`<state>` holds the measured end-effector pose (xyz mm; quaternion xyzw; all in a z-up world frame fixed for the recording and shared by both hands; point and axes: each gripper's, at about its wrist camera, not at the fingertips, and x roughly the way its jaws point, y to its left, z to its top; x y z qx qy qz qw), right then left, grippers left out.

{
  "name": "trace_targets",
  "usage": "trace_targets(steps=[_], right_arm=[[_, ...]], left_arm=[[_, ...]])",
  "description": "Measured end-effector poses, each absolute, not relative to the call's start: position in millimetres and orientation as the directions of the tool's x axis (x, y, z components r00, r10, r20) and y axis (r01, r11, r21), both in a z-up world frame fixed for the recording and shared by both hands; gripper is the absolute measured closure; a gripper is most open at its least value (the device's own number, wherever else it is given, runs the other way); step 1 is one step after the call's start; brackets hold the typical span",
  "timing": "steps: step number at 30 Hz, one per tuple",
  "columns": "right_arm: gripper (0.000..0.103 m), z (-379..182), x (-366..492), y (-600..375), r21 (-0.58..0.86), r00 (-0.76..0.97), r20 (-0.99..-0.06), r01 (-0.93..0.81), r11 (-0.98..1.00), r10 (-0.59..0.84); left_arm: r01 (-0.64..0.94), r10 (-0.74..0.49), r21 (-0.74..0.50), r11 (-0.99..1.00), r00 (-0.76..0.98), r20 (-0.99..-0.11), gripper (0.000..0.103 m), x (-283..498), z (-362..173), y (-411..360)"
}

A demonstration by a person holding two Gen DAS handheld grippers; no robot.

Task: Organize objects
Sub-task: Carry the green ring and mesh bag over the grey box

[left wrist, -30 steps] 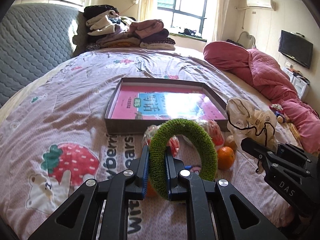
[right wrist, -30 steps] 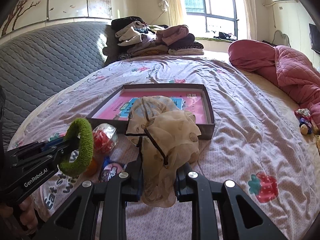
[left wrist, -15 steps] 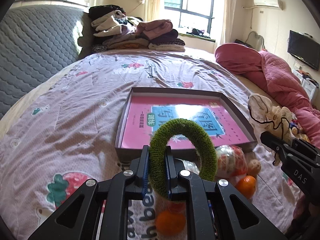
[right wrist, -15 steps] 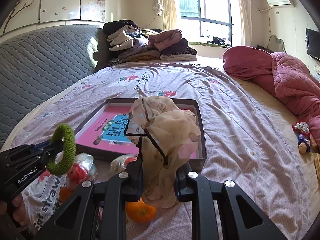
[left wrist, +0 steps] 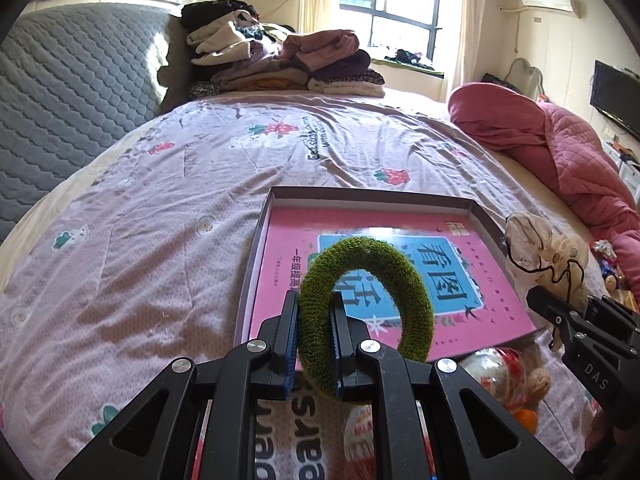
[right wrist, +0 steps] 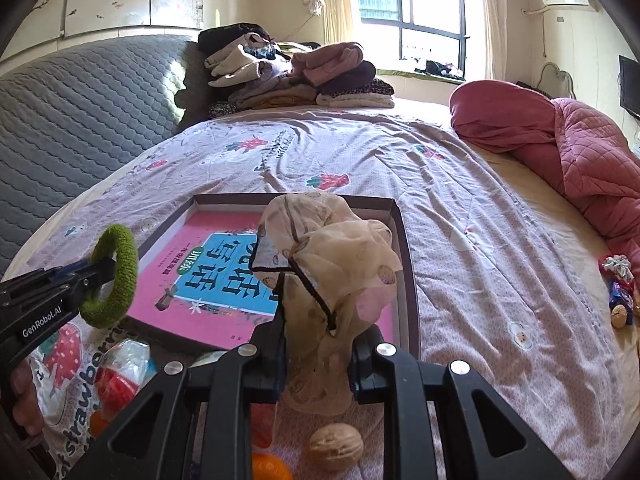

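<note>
Left wrist view: left gripper (left wrist: 314, 336) clamped on a green fuzzy ring (left wrist: 366, 314), gripped at the ring's 9 o'clock side, ring upright and held above the near edge of a shallow grey box (left wrist: 256, 252). The box sits on the bed (left wrist: 140, 240), open side up, a pink book (left wrist: 384, 248) lying flat inside it. At 3 o'clock, the right gripper (left wrist: 536, 302) comes in from the frame edge, a beige sheer scarf (left wrist: 540, 246) bunched at its tip. Around 5 o'clock, between the two grippers and just below the box's near corner: a clear snack bag (left wrist: 496, 368), a walnut (left wrist: 538, 380), an orange (left wrist: 526, 418). Folded clothes pile (left wrist: 280, 64) at 12 o'clock by the headboard; pink quilt (left wrist: 560, 148) at 2 o'clock.

Right wrist view: right gripper (right wrist: 318, 344) closed on the scarf (right wrist: 332, 264), fabric bulging up over the near right part of the box (right wrist: 404, 240); black trim line runs through it. Book (right wrist: 208, 276) visible at the scarf's 9 o'clock. Left gripper (right wrist: 106, 272) at 9 o'clock with the ring (right wrist: 114, 276) pinched, hanging over the box's left edge. Walnut (right wrist: 335, 446) and orange (right wrist: 270, 466) on the bed (right wrist: 480, 240) at 6 o'clock, just under the gripper; snack bag (right wrist: 120, 372) at 8 o'clock. Small toys (right wrist: 620, 292) at 3 o'clock, well apart from the box.
</note>
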<state>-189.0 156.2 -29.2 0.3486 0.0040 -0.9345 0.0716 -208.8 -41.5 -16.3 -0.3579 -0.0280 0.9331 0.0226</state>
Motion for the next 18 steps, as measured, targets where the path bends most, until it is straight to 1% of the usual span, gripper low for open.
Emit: trace_targets(steps=[11, 18], right_arm=[[0.079, -53, -229, 159, 0.042, -0.674, -0.73, 0.127, -0.991, -0.117], [0.078, -64, -232, 161, 0.068, -0.642, -0.755, 0.121, -0.99, -0.13]], left_arm=[[0.005, 0.058, -0.082, -0.997, -0.666, -0.744, 0.089, -249, -44, -46], [0.014, 0.031, -0.052, -0.999, -0.636, -0.771, 0.088, -256, -56, -46]])
